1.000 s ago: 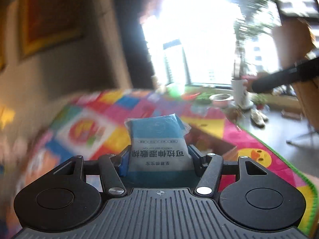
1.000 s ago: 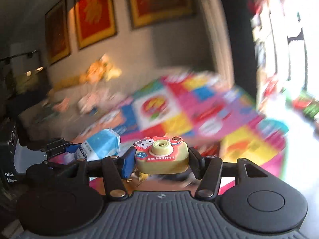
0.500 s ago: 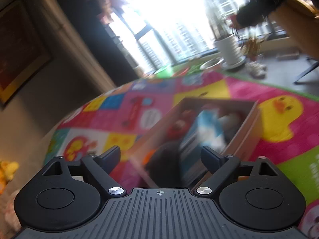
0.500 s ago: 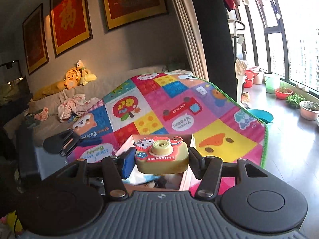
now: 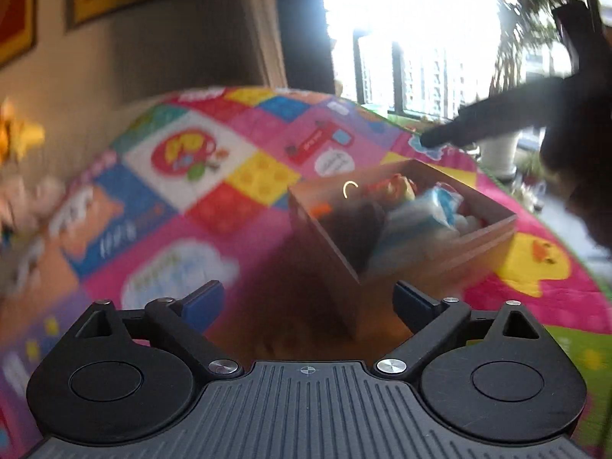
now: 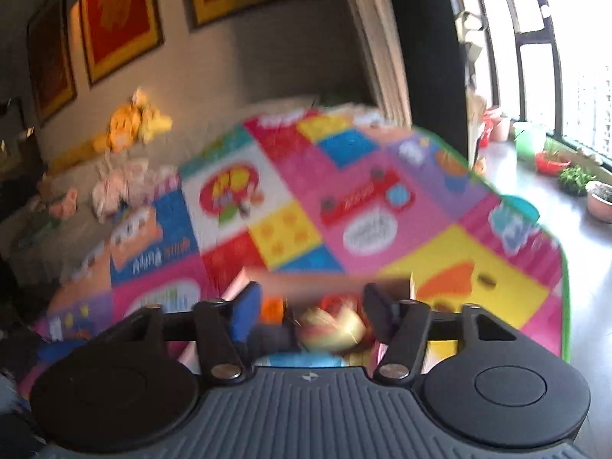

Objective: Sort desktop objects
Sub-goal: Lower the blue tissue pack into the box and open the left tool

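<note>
Left wrist view: our left gripper (image 5: 308, 300) is spread wide with nothing between its blue pads (image 5: 202, 300); its jaws have just been opening. Ahead of it sits the cardboard box (image 5: 432, 252) on the colourful play mat (image 5: 214, 168). Inside the box we see the blue-and-white wipes pack (image 5: 424, 210) lying among other items, a red-and-yellow toy (image 5: 394, 187) behind it and a dark object to its left; blur keeps us from naming them more closely. Only this view shows the box interior from outside, plus a dark shape (image 5: 497, 126) crossing the upper right against the bright window (image 5: 413, 34); we can't tell what it is. Right wrist view: our right gripper (image 6: 311, 315) has the yellow toy camera (image 6: 331, 332) between its fingers, over the box rim (image 6: 325, 279). The toy is smeared by motion and sits nearer the right finger (image 6: 376, 311), with a gap to the left pad, so we cannot tell whether it is gripped or let go; the jaws have just been closing slightly. A blue edge and an orange piece show just below. Only this view shows the framed pictures (image 6: 114, 26) on the wall, the yellow plush (image 6: 130, 122) on the sofa and the potted plants (image 6: 573, 179) by the window.
</note>
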Demonstrator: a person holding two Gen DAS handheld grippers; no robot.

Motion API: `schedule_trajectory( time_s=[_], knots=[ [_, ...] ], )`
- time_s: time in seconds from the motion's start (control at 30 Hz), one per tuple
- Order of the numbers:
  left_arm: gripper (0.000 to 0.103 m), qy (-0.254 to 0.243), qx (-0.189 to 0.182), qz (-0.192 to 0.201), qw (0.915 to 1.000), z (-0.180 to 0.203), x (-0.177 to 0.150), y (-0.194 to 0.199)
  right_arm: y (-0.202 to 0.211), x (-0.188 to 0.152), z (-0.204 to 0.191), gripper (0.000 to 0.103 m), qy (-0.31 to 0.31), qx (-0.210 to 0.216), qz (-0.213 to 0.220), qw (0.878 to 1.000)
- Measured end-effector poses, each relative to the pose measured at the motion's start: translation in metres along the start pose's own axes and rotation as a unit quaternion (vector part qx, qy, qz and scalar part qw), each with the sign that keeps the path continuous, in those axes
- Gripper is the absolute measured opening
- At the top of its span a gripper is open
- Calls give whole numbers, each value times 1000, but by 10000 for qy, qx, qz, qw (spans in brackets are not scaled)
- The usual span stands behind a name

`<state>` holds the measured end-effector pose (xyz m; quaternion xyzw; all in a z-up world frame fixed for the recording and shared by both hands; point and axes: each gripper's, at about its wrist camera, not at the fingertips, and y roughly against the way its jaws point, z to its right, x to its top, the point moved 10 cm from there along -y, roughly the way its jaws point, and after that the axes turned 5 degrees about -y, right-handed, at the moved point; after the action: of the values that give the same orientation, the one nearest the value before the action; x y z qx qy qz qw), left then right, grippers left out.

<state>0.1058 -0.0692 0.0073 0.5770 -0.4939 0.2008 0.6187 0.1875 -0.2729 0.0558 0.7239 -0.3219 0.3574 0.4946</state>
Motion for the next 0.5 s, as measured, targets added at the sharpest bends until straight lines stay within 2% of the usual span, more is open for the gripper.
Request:
schedule_trajectory(
  time_s=[0.13, 0.27, 0.37, 0.5],
  knots=[
    [99, 626, -197, -164, 9977, -5, -26, 12, 0, -32, -5, 51, 417, 103, -283, 9987],
    [100, 1066, -463, -197, 9930, -5, -29, 10, -3, -58, -16, 51, 694, 378, -732, 9942],
    [100, 1065, -591, -146, 9925, 2, -22, 5, -17, -72, -34, 51, 541, 542, -983, 9922],
    [100, 877, -707, -133, 9935, 16, -19, 5, -28, -73, -58, 52, 267, 702, -950, 9926]
  ],
)
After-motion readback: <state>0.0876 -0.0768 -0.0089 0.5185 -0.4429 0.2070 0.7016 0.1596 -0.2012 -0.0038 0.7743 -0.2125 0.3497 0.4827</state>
